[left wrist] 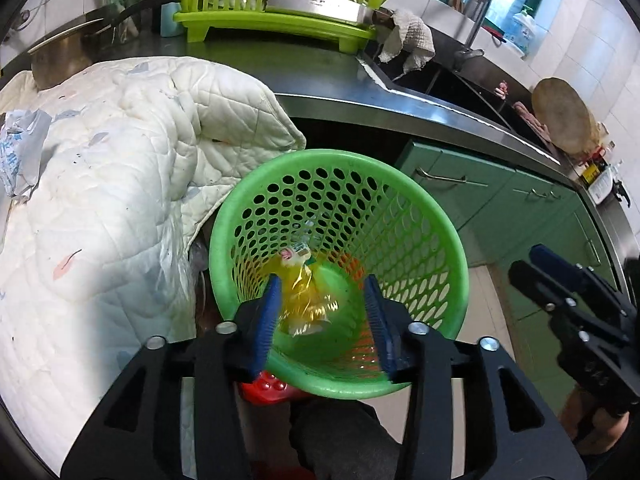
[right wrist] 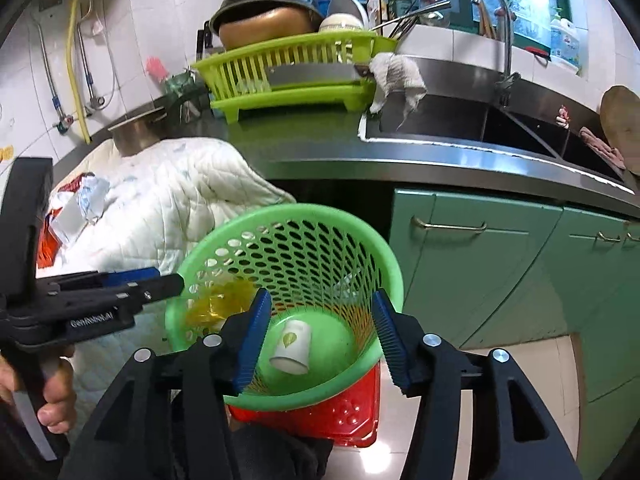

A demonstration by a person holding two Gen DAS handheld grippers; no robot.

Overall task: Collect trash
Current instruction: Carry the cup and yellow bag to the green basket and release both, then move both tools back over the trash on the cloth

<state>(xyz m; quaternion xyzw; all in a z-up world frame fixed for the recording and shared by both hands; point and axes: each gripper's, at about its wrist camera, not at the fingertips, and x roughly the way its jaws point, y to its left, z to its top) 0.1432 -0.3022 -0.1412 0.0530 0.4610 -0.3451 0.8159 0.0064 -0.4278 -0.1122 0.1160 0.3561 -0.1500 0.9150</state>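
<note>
Both grippers sit over the green perforated wastebasket (left wrist: 340, 248). Left gripper (left wrist: 325, 320): jaws part-open, nothing pinched; yellow crumpled wrapper (left wrist: 306, 296) lies loose in the gap btwn the blue pads, inside the basket, looks released. Right gripper (right wrist: 320, 336): jaws apart too, empty; white paper cup (right wrist: 292, 346) lies on its side on the basket floor, below and btwn its fingers, not touched. So 2 items are binned. Left to do, prob: crumpled white/blue wrappers (right wrist: 82, 204) and orange-red packaging (right wrist: 46, 240) on the quilted white cloth (left wrist: 120, 168), well left of both grippers. Basket stands on a red stool (right wrist: 348, 412).
</note>
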